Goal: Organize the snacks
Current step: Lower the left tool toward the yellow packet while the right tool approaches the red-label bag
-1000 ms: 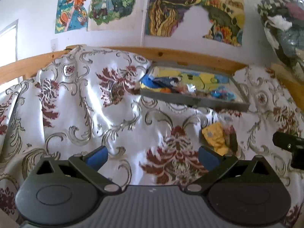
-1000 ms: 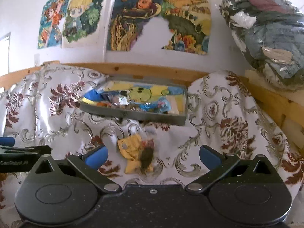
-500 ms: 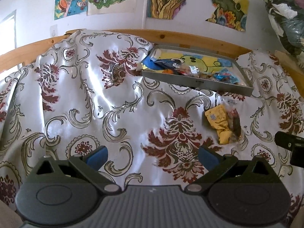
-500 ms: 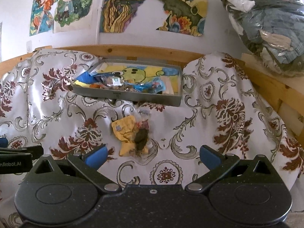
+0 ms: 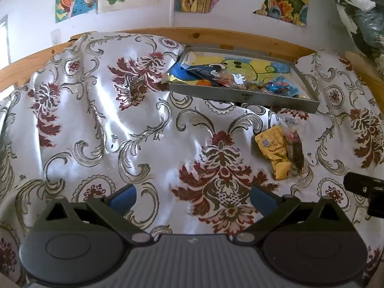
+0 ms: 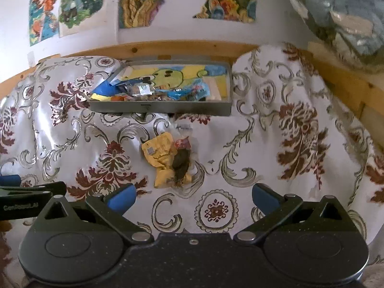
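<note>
Grey tray (image 6: pixel 158 108) already holds most snacks. 2 left just in front of tray: yellow packet (image 6: pixel 160 154), clear packet of dark snack (image 6: pixel 181 162). Left gripper (image 5: pixel 193 195) and right gripper (image 6: pixel 193 195) both wide, empty.

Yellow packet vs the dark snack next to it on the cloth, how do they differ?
The yellow packet is opaque, crumpled and the larger of the two; the dark snack sits in clear wrap with a red label at its far end, its brown contents showing. The yellow packet lies left, the dark snack overlapping its right edge. Both lie outside the grey tray, on the patterned cloth, ahead of the open right claw.
</note>
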Demonstrator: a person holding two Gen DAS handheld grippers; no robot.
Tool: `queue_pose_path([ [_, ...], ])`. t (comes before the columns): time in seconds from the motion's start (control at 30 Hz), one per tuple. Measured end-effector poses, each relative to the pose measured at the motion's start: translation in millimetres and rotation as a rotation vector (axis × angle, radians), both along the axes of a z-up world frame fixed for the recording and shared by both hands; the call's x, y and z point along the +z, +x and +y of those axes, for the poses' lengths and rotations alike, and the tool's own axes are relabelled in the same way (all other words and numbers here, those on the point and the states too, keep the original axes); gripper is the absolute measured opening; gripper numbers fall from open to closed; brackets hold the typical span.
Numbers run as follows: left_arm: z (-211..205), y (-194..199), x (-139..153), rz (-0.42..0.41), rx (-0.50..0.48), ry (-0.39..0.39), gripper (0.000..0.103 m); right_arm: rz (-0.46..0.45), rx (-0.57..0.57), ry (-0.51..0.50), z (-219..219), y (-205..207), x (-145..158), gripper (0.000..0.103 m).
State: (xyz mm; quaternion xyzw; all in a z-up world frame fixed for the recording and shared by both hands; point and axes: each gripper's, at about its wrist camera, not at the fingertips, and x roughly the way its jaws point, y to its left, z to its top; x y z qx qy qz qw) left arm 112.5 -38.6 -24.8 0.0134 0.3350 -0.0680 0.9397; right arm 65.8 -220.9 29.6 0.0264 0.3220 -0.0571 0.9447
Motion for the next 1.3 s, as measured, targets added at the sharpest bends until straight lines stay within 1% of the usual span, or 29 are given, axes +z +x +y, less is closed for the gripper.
queue_pose_path([
  [0.13, -4, 14, -1, 0.010, -0.007, -0.004, 0.103, 0.019, -0.017, 0.035, -7, 6, 0, 0.102],
  [0.27, -10, 28, -3, 0.018, -0.019, -0.008, 0.103, 0.022, -0.006, 0.038, -11, 14, 0, 0.102],
  [0.6, -31, 59, -14, 0.042, -0.063, -0.048, 0.103, 0.002, 0.018, -0.022, -31, 48, 1, 0.102],
  [0.67, -35, 65, -17, 0.037, -0.075, -0.052, 0.103, 0.002, 0.026, -0.029, -36, 56, -2, 0.102],
  [0.83, -41, 75, -26, 0.010, -0.096, -0.056, 0.103, 0.018, 0.053, 0.008, -46, 75, -11, 0.102],
  [1.03, -41, 87, -34, 0.022, -0.099, -0.057, 0.103, -0.014, 0.131, -0.026, -47, 95, -16, 0.102],
  [1.2, -44, 96, -39, 0.035, -0.105, -0.062, 0.102, -0.006, 0.153, 0.000, -53, 112, -24, 0.102],
  [1.3, -48, 100, -43, 0.042, -0.112, -0.060, 0.103, 0.012, 0.156, 0.035, -58, 122, -29, 0.100],
])
